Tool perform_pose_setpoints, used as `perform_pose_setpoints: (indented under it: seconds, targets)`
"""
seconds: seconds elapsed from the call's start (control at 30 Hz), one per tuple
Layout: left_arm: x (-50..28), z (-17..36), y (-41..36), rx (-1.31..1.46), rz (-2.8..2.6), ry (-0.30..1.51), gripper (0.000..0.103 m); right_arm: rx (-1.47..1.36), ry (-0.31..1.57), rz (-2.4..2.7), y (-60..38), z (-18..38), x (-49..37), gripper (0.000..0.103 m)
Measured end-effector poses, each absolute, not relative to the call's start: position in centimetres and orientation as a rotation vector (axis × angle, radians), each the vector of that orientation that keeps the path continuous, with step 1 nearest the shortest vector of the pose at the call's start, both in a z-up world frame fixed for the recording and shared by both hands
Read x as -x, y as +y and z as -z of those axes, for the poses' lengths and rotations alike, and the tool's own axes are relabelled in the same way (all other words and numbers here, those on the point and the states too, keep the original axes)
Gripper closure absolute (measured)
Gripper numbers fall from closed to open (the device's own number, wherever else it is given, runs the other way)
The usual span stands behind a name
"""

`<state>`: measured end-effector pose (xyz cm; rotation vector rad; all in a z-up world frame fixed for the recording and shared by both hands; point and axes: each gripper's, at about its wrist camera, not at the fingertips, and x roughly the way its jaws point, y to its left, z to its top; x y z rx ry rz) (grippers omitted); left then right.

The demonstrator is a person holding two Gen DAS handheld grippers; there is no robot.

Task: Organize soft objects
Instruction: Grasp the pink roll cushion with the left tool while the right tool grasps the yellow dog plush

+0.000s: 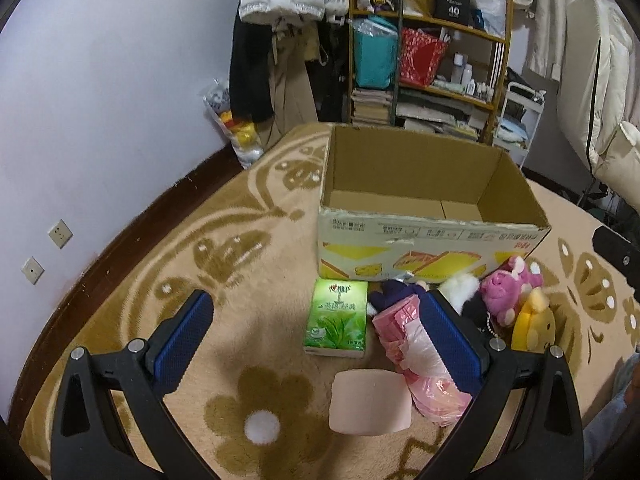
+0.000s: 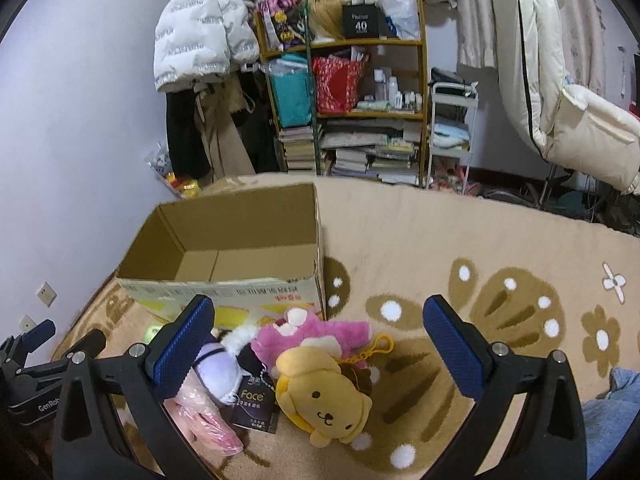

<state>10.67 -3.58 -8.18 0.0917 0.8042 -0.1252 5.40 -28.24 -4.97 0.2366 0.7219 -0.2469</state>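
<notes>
Both claws hang over a beige carpet (image 1: 248,292) patterned with brown flowers, and both stand with their blue-padded fingers spread wide apart, holding nothing. The left claw (image 1: 316,332) points toward a green tissue pack (image 1: 337,322) lying flat on the carpet, with a pale pink sponge block (image 1: 370,402) nearer the camera and a crumpled pink plastic bag (image 1: 416,360) just to the right, partly behind the right-hand finger. The right claw (image 2: 318,336) hovers over the heap of soft toys: a yellow dog plush (image 2: 324,400) lies face up closest to the camera, touching a pink plush (image 2: 316,336) behind it, with a white and purple plush (image 2: 218,368) to their left and a dark "Face" packet (image 2: 256,406) tucked beneath them. An open cardboard box (image 1: 432,240) stands upright on the carpet just behind the toys; its inside shows only bare cardboard. In the right wrist view the left claw shows at the lower left edge. Behind the carpet a wooden shelf (image 2: 344,92) holds bags, bottles and stacked books, and a white puffer jacket (image 2: 200,28) hangs against the wall beside it.
</notes>
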Motion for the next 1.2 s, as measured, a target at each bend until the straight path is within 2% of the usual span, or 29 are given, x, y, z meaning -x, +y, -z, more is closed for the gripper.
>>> perform_pose_setpoints:
  seconds: [0.7, 1.2]
  targets:
    - [-12.9, 12.7, -4.5, -0.058, 0.188, 1.025, 0.001, -0.375, 0.931, 0.286, -29.8, 11.2, -8.5, 0.000]
    - [-12.1, 15.0, -5.8, -0.125, 0.220, 1.141, 0.001, -0.353, 1.108, 0.217, -28.7, 15.0, -9.0, 0.000]
